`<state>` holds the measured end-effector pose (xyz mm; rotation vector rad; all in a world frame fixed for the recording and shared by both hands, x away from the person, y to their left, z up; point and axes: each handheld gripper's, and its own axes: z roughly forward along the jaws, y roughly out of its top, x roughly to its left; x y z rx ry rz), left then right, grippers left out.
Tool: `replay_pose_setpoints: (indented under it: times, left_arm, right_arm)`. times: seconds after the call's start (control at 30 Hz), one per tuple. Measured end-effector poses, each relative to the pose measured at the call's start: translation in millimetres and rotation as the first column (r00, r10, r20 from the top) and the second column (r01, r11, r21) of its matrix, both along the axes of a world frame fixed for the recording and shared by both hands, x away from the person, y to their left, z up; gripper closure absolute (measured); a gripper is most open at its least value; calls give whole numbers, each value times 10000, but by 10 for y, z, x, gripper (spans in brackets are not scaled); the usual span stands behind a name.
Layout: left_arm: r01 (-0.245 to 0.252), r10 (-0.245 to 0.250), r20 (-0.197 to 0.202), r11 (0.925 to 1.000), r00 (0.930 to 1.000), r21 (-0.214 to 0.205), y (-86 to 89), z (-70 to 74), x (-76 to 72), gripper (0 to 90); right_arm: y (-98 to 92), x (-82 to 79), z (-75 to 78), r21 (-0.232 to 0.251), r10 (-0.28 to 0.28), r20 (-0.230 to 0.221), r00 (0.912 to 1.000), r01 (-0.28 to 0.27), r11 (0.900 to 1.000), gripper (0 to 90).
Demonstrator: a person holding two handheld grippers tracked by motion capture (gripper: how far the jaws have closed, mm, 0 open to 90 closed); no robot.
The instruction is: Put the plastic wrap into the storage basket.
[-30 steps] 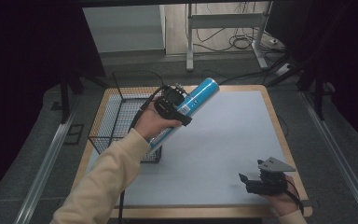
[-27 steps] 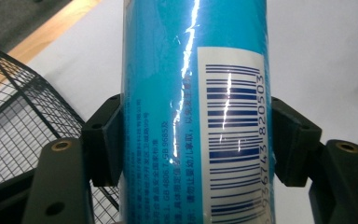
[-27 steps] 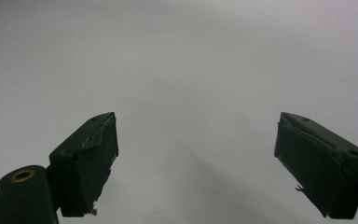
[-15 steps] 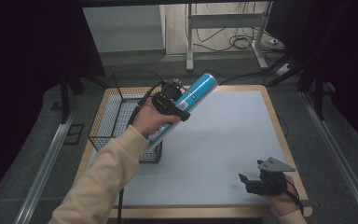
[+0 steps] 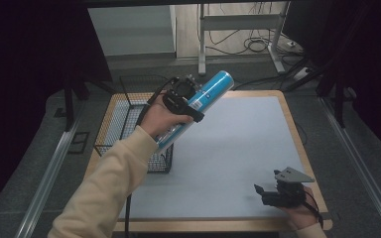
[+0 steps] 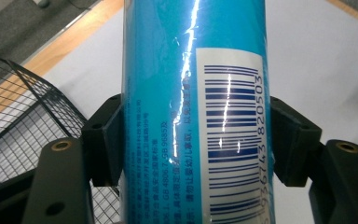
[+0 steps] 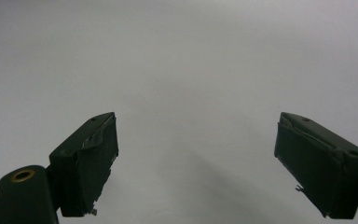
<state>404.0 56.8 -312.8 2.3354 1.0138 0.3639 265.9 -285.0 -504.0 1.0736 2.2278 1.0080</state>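
1. Here, the left gripper (image 5: 187, 101) clamps its jaws around a blue can (image 5: 203, 101), held tilted in the air beside the wire basket (image 5: 129, 129).
2. The right gripper (image 5: 270, 194) rests low over the white mat (image 5: 238, 144), jaws spread wide, holding nothing.

Cream sleeve (image 5: 101, 191), black fingers (image 7: 86, 161)

Blue can (image 5: 204, 101) with white barcode label, black wire basket (image 5: 129, 129), black tongs (image 7: 196, 163), grey mat (image 5: 238, 148)
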Motion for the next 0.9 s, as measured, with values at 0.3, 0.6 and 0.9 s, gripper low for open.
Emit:
replay_pose_setpoints:
  times: [0.3, 0.6, 0.9]
  left_arm:
    - [-267, 261, 277, 9994, 9993, 215, 77, 131, 144, 316]
    - [-767, 750, 365, 9960, 9965, 466, 197, 124, 407, 316]
    - [-1207, 1206, 58, 9901, 9927, 710, 328, -64, 619, 316]
  right_arm:
    - [-4, 1, 0, 1, -16, -22, 10000, 16, 10000, 135]
    - [-18, 7, -6, 4, -134, 14, 9999, 134, 9999, 136]
    - [-40, 18, -20, -20, -169, -7, 9999, 169, 9999, 137]
